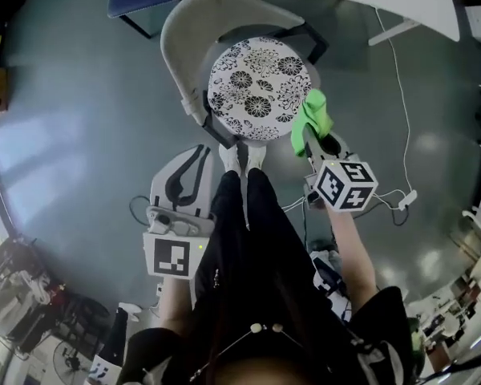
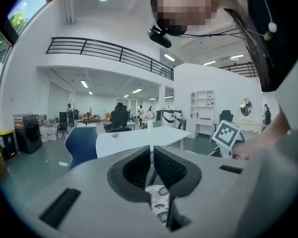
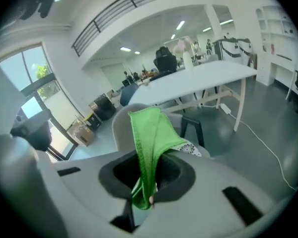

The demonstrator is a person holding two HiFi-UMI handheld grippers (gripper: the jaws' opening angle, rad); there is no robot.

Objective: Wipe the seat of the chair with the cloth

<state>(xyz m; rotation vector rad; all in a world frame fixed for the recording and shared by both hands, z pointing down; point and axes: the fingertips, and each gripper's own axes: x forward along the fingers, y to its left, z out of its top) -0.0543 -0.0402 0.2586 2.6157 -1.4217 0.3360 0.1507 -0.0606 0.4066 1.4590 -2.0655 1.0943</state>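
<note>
The green cloth (image 3: 148,133) is pinched between the jaws of the right tool (image 3: 148,176), with a folded wad standing up out of them and a short end hanging below. In the head view this tool (image 1: 311,141) is held right of centre. The cloth (image 1: 311,115) is at the right rim of the round, flower-patterned seat (image 1: 256,79) of the chair (image 1: 194,24). Whether fabric is pressed on the cushion cannot be told. The left tool (image 2: 152,163) is carried with its jaws drawn almost together on nothing, and a slice of the patterned seat is seen beyond them. It is held at the lower left of the head view, apart from the chair. The step in hand is judged to be the approach to a first stroke. Next, the cloth is to be lowered flat onto the cushion and drawn across toward the left rim under light pressure, with a firm grip.
</note>
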